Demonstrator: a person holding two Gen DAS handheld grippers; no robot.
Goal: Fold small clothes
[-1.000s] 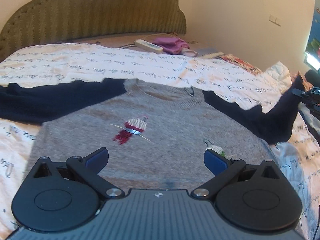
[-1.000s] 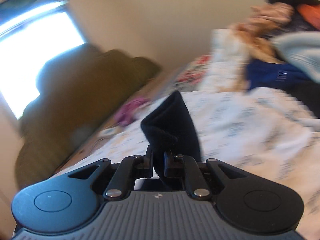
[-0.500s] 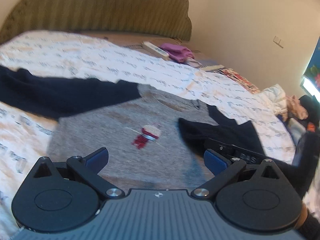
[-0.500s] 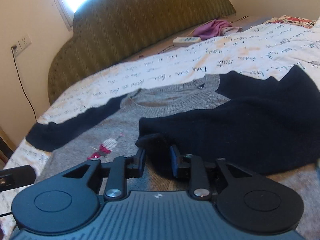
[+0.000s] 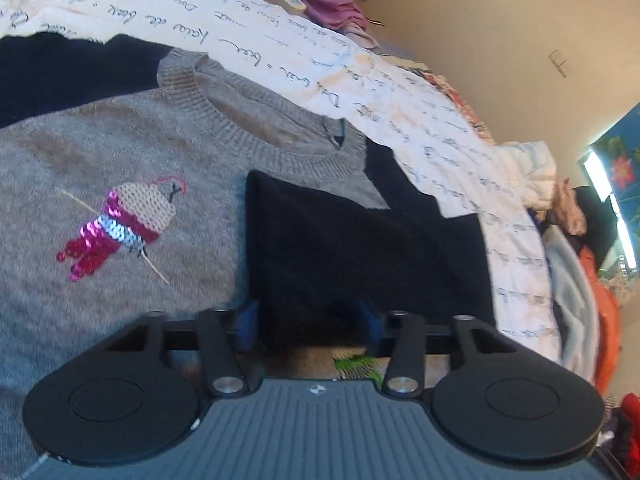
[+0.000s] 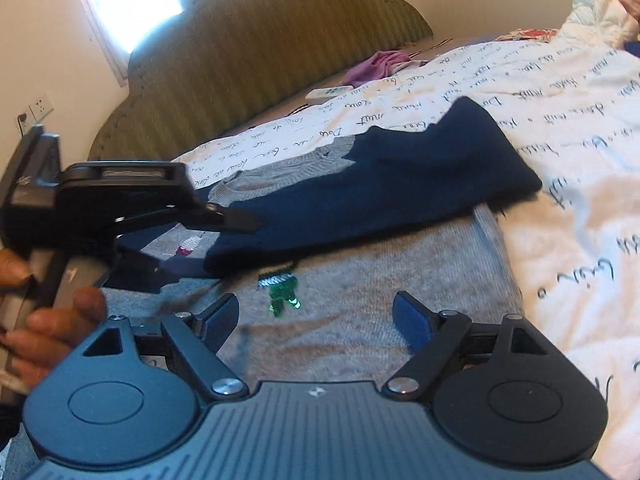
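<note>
the left tongs (image 5: 308, 320) stand partly open around the navy sleeve (image 5: 360, 248) folded over the grey sweater (image 5: 120, 152); the right tongs (image 6: 316, 316) gape wide, empty, above the bed (image 6: 580, 240).

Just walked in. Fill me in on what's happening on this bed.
A person holding a gripper in each hand is folding a small grey knitted sweater with navy sleeves laid flat on the white script-printed bedsheet. One navy sleeve is folded across the chest. The left gripper sits at that sleeve's cuff with its jaws partly closed around the edge. The right gripper hovers open over the grey body, holding nothing. The other sleeve lies unfolded.
</note>
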